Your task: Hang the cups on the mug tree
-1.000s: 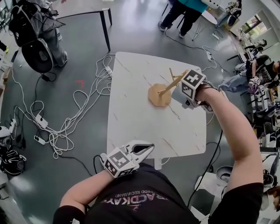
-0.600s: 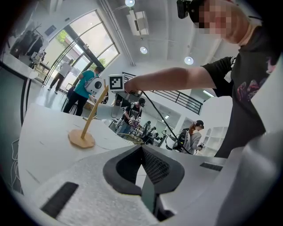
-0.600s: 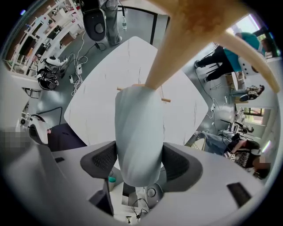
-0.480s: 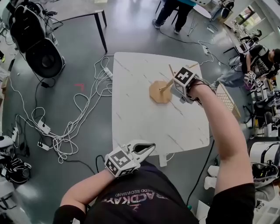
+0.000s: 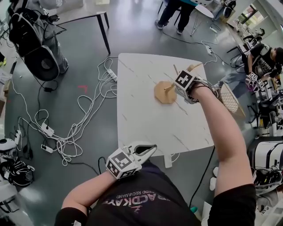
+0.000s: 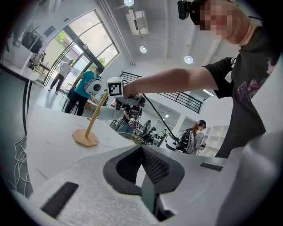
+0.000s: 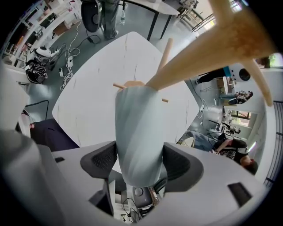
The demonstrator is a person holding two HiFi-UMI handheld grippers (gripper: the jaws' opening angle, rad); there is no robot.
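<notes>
The wooden mug tree (image 5: 164,92) stands on the white table (image 5: 146,123) at its far right, with bare pegs. My right gripper (image 5: 182,88) sits against the tree's post, shut on a pale grey-blue cup (image 7: 136,128). In the right gripper view (image 7: 139,159) the cup fills the gap between the jaws, and the tree's post (image 7: 208,48) crosses just beyond its far end. From the left gripper view, the cup (image 6: 105,113) hangs level with the post (image 6: 93,121). My left gripper (image 5: 148,150) is shut and empty at the table's near edge (image 6: 143,154).
White cables and power strips (image 5: 75,128) sprawl over the floor left of the table. A wicker basket (image 5: 230,100) sits off the table's right side. A black-legged table (image 5: 95,15) and people (image 5: 177,13) are beyond the far edge.
My right gripper has moved the cup slightly left, closer to the tree's post. The left gripper has stayed put at the near edge.
</notes>
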